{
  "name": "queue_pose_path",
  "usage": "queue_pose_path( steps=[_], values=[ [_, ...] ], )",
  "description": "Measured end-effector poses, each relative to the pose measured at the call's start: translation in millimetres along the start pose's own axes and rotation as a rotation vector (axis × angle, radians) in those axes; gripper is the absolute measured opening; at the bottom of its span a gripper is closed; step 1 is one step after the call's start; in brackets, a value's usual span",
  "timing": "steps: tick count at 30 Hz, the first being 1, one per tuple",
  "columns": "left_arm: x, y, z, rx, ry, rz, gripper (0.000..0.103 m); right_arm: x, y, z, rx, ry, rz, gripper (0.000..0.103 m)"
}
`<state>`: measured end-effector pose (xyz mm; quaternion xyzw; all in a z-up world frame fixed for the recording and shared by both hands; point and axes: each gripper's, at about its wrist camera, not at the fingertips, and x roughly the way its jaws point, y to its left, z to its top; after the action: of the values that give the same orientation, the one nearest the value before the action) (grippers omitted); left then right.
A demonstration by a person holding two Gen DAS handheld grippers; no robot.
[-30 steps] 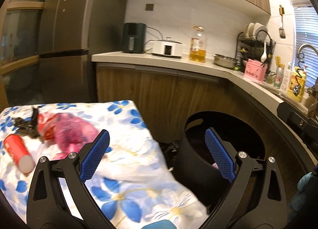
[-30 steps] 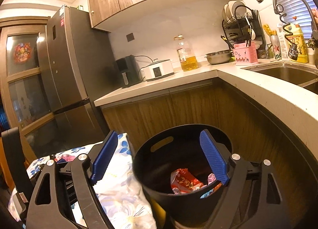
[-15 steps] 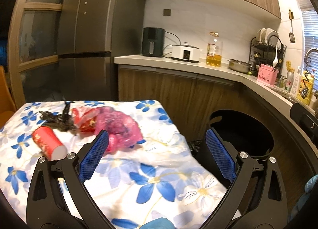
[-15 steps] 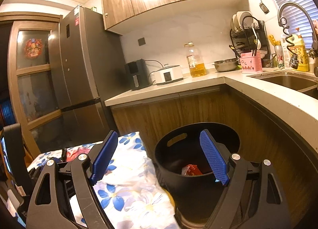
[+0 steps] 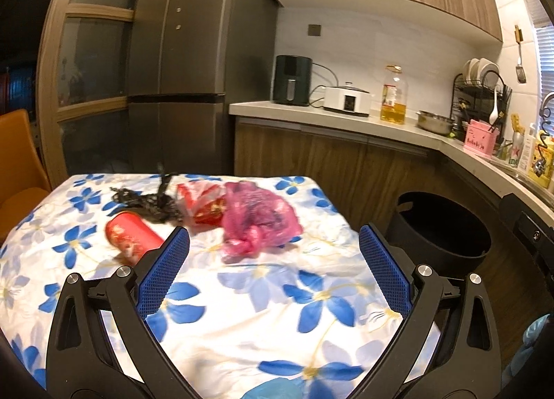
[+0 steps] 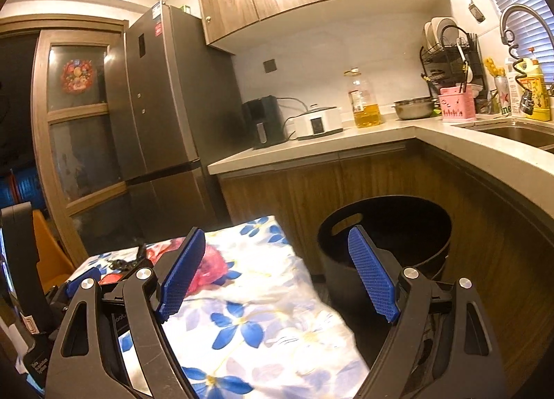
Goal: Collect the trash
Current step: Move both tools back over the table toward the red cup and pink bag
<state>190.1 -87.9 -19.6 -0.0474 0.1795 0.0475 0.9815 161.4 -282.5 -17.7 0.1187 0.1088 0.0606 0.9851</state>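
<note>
A table under a white cloth with blue flowers (image 5: 242,322) carries the trash: a red can (image 5: 133,238) lying on its side, a crumpled black bag (image 5: 149,201), a red wrapper (image 5: 204,206) and a pink plastic bag (image 5: 256,222). My left gripper (image 5: 273,243) hovers open just short of the pink bag, nothing between its fingers. A black round bin (image 6: 398,225) stands on the floor to the right of the table, against the cabinets. My right gripper (image 6: 277,236) is open and empty between table edge and bin. The pink bag (image 6: 211,265) shows behind its left finger.
Wooden cabinets under an L-shaped counter (image 5: 346,122) run behind the bin, bearing an air fryer, cooker, oil bottle and dish rack. A sink (image 6: 512,130) is at the right. A tall grey fridge (image 5: 194,52) stands behind the table, an orange chair (image 5: 17,163) to its left.
Both grippers swung left, away from the bin and toward the table. The trash pile now sits nearer the middle of the left view. The bin's contents have dropped out of sight.
</note>
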Motion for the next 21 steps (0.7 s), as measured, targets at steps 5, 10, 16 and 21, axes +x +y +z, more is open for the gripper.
queue_pose_path(
  steps=[5, 10, 16, 21],
  values=[
    [-1, 28, -6, -0.028, 0.013, 0.046, 0.097, 5, 19, -8, -0.013, 0.021, 0.035, 0.082],
    [2, 55, -12, -0.056, 0.021, 0.101, 0.097, 14, 38, -16, -0.037, 0.039, 0.069, 0.082],
    [7, 85, -22, -0.084, 0.032, 0.150, 0.097, 28, 54, -28, -0.045, 0.078, 0.107, 0.082],
    [13, 107, -27, -0.105, 0.048, 0.189, 0.097, 42, 68, -38, -0.057, 0.108, 0.134, 0.082]
  ],
)
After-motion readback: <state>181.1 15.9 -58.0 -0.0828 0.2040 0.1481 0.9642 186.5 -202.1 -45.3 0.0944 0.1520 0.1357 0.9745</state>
